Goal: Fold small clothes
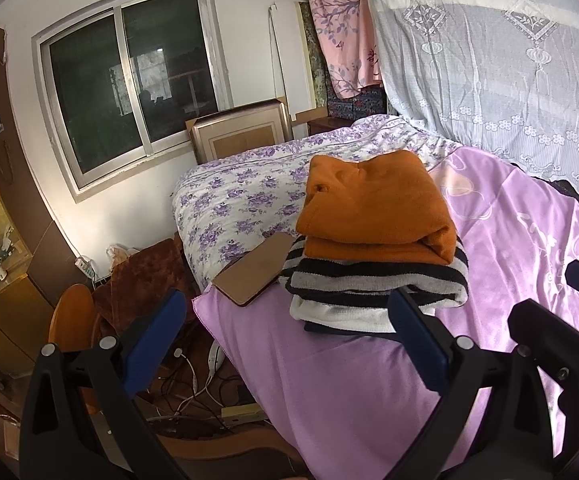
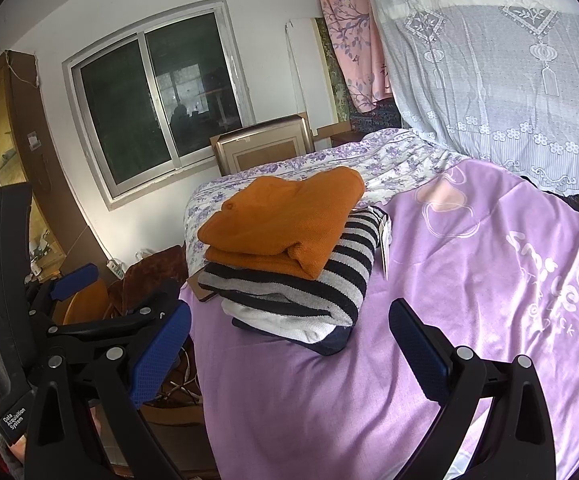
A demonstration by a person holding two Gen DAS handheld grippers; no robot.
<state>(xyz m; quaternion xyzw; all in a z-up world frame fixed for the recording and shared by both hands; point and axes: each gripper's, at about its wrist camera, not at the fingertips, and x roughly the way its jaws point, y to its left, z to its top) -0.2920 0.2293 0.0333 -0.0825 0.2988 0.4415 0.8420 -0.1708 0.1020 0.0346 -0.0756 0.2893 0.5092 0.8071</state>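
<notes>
Orange folded knit sweater (image 2: 285, 220) tops the striped stack just ahead of both wide-open, empty grippers, left gripper (image 1: 285, 344) and right gripper (image 2: 289, 348).

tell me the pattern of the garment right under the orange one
Black, grey and white horizontal stripes on the striped garment, clearest in the right wrist view.

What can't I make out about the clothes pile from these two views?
- Dark garment at the bottom: only an edge shows in both views, under the striped sweater.
- White tag: print too small, right wrist view.
- Brown board: far end under the pile.
- The pile's far side faces away.
</notes>
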